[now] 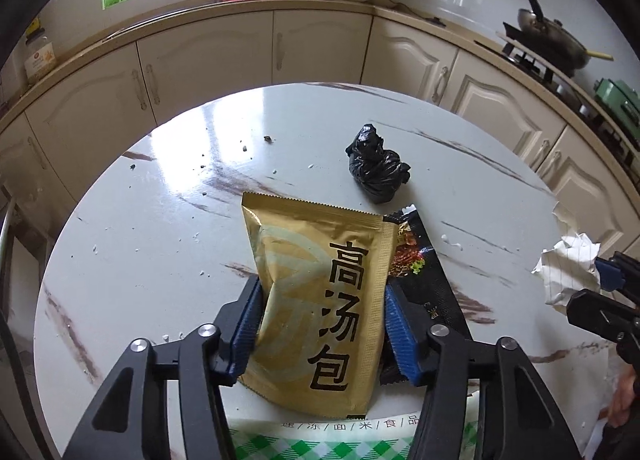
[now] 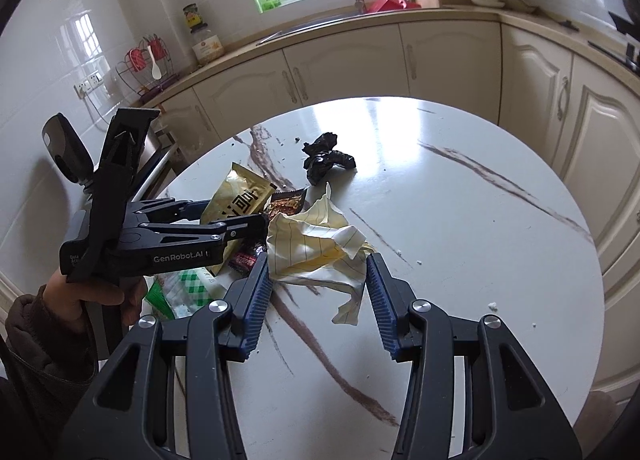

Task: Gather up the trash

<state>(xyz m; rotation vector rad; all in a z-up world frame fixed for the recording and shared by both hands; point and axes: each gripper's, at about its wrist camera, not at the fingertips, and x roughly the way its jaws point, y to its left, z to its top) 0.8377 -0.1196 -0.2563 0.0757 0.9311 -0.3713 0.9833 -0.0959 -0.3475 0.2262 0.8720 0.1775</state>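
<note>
At lower centre, the left gripper (image 1: 320,324) pinches the gold foil soup sachet (image 1: 316,300) with bare round marble worktop (image 1: 120,240) around, while the right gripper (image 2: 318,292) clasps crumpled yellow lined paper (image 2: 316,244).

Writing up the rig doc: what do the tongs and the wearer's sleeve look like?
Both tongs, left and right, have matte black linkage arms with silver pivot pins and ribbed blue pads. The left one's body reads "GenRobot.AI" in white and carries a black mount on top. The sleeve is dark brown. No cables visible.

Three wrappers (image 1: 316,312), one paper (image 2: 316,248), one bag (image 1: 378,163)
</note>
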